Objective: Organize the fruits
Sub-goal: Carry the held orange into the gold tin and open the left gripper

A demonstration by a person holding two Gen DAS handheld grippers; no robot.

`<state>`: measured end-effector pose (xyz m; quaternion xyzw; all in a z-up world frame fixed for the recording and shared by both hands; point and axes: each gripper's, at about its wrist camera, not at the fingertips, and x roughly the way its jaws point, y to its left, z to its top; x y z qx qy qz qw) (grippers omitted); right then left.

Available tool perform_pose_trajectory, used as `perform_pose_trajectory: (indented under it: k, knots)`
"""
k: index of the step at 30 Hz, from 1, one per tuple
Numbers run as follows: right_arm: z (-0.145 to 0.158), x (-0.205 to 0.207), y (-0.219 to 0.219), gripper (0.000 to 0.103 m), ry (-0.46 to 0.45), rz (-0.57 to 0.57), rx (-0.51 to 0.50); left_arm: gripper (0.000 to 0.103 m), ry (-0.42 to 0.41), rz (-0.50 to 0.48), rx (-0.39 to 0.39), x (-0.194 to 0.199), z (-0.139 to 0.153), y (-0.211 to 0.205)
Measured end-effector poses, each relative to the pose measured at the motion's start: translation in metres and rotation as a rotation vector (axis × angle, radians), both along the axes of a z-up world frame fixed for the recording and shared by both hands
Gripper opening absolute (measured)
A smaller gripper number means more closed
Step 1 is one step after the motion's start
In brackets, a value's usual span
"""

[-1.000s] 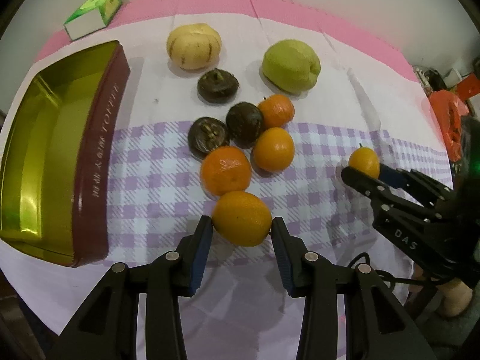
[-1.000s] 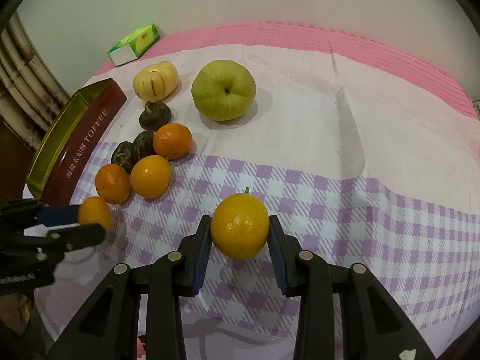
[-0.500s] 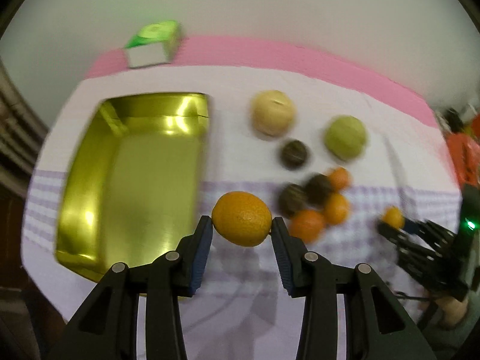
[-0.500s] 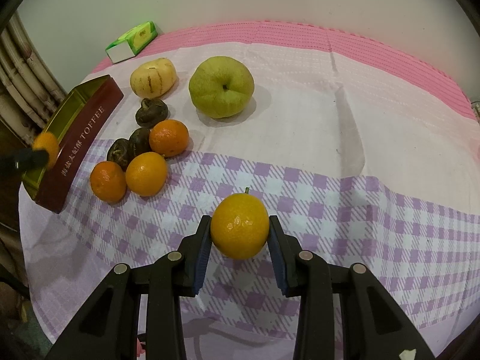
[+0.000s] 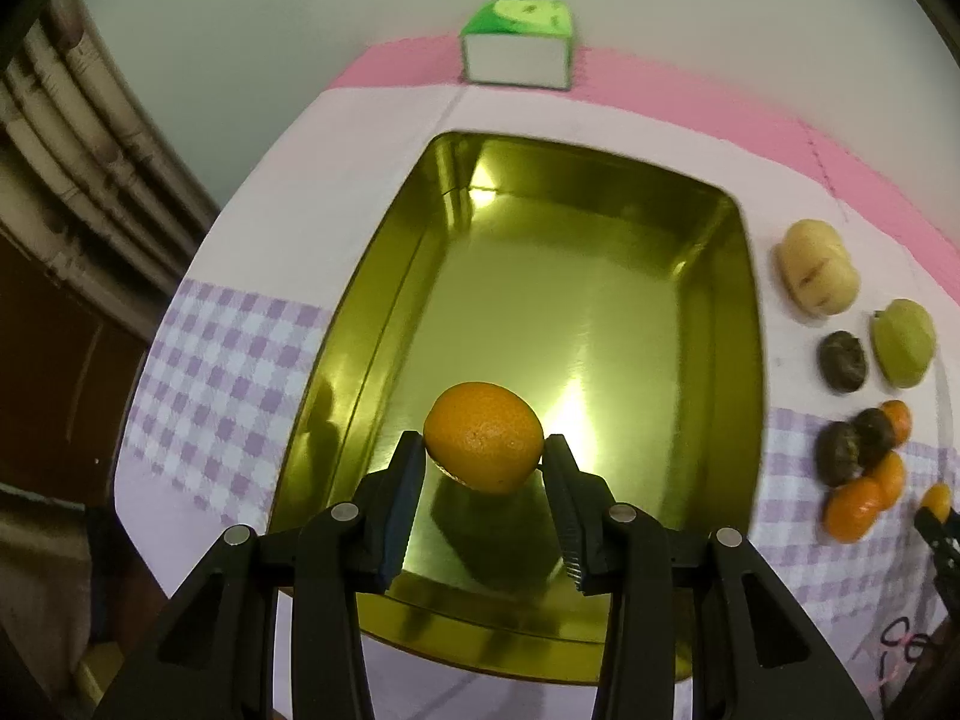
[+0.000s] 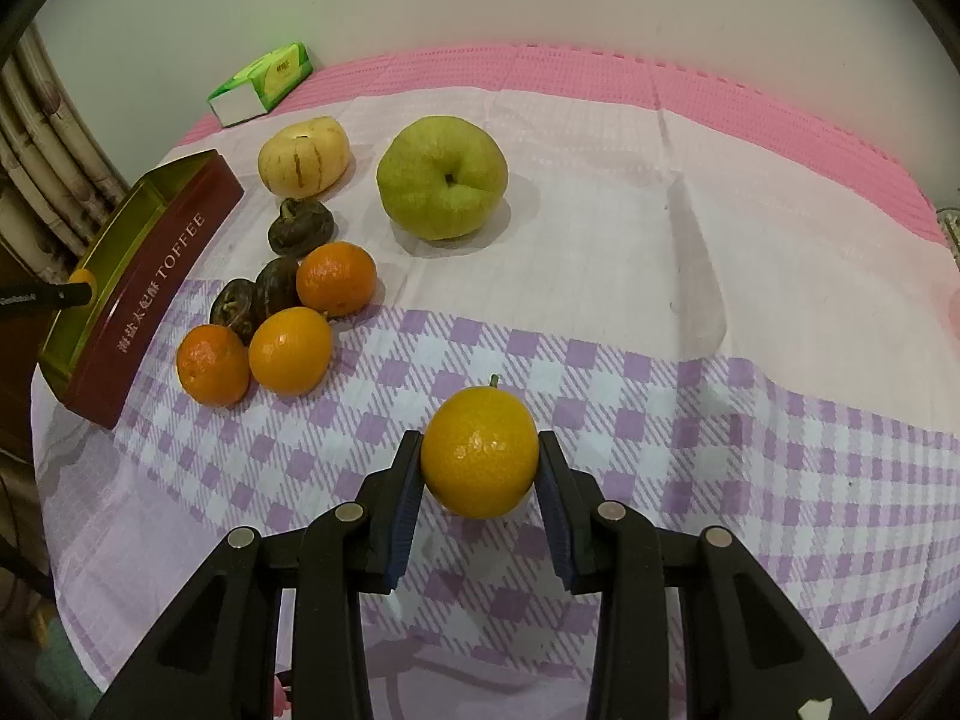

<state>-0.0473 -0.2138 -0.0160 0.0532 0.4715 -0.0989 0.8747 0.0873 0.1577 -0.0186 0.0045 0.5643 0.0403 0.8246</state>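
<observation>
Checked purple cloth covers the counter (image 6: 690, 276) beneath me. My left claw (image 5: 483, 468) is clamped on an orange (image 5: 483, 435), held above the gold inside of the toffee tin (image 5: 600, 276). My right claw (image 6: 479, 483) grips a stemmed orange (image 6: 479, 451) over the cloth. Beyond, loose oranges (image 6: 290, 350), dark fruits (image 6: 300, 227), a green fruit (image 6: 443, 177) and a pale striped one (image 6: 304, 155) lie beside the tin.
</observation>
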Motion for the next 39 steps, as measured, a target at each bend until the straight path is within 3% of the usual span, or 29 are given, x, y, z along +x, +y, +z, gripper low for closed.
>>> perform_pose_trajectory:
  k: [15, 32, 39]
  knots:
    - [0.004, -0.001, 0.0, 0.034, -0.008, -0.018, -0.015, 0.042, 0.043, 0.017, 0.019, 0.003, -0.02, 0.007]
    - [0.014, 0.001, 0.002, 0.034, -0.031, -0.019, -0.029, 0.043, 0.05, 0.013, 0.044, 0.002, -0.023, 0.006]
    - [0.026, 0.009, 0.011, 0.034, -0.048, 0.014, -0.044, 0.05, 0.027, 0.011, 0.042, -0.002, -0.017, 0.002]
